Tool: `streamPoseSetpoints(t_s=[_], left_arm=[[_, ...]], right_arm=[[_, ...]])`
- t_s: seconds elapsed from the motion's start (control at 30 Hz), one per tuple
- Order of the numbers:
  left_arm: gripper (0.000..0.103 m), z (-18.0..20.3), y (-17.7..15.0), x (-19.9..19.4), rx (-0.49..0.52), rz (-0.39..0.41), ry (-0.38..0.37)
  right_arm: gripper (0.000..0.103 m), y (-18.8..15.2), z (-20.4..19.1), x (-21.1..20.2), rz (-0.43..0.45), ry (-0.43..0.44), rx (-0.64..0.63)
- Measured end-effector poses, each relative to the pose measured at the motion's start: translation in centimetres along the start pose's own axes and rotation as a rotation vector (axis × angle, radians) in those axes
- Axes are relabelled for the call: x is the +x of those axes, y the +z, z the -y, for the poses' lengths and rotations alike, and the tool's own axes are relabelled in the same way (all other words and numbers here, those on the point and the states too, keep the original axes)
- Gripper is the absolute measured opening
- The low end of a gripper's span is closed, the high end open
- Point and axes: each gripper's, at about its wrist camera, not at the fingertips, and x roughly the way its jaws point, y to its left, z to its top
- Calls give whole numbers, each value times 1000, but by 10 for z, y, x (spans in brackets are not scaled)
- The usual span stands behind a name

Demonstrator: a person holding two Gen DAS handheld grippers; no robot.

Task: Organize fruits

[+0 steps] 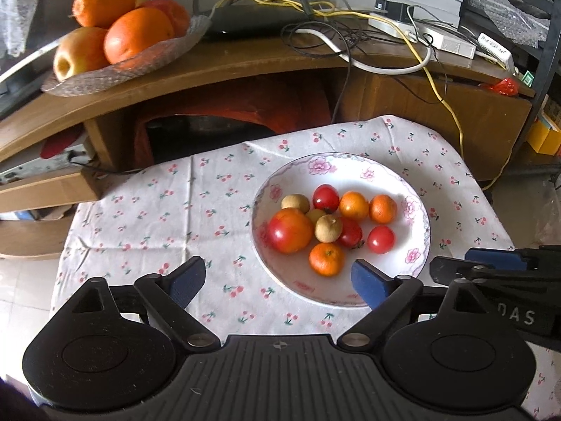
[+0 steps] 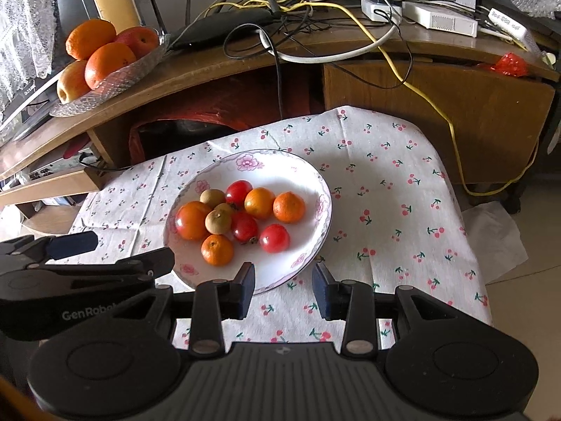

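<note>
fruit plate (image 2: 324, 210), cables (image 2: 315, 28), glass dish (image 2: 115, 80)

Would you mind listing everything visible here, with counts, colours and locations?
plate: one, white with pink flowers, on the cloth
small oranges: three, orange, in the plate
tomatoes: four, red, one larger and orange-red, in the plate
longans: three, tan, in the plate
cloth: one, white with cherry print, covering the table
glass dish: one, clear, on the wooden shelf, holding oranges and apples
cables: several, yellow, white, black, on the shelf
left gripper: open, near the plate's edge
right gripper: open, over the plate's rim
</note>
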Motion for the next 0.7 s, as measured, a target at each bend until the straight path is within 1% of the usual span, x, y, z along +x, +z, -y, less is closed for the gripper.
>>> streamPoseSetpoints(t_s=[0.1,0.27,0.33,0.5,0.7], left_arm=[[97,-3,-6,-6,-14,7,3],[99,-5,-14,-18,-34,40,-3],[103,-4,-17,-23,-30,53,19],[103,3,-26,-35,6,82,61],[103,4,-37,-47,-2,95,59]], right_arm=[[37,-4,-2,-7,9,10,5],[38,-13,-5,-19,24,27,11],[38,-16,-7,-22,30,22,8],[38,-24,-8,-31,37,20,9],[38,-35,-8,-43,46,24,16]])
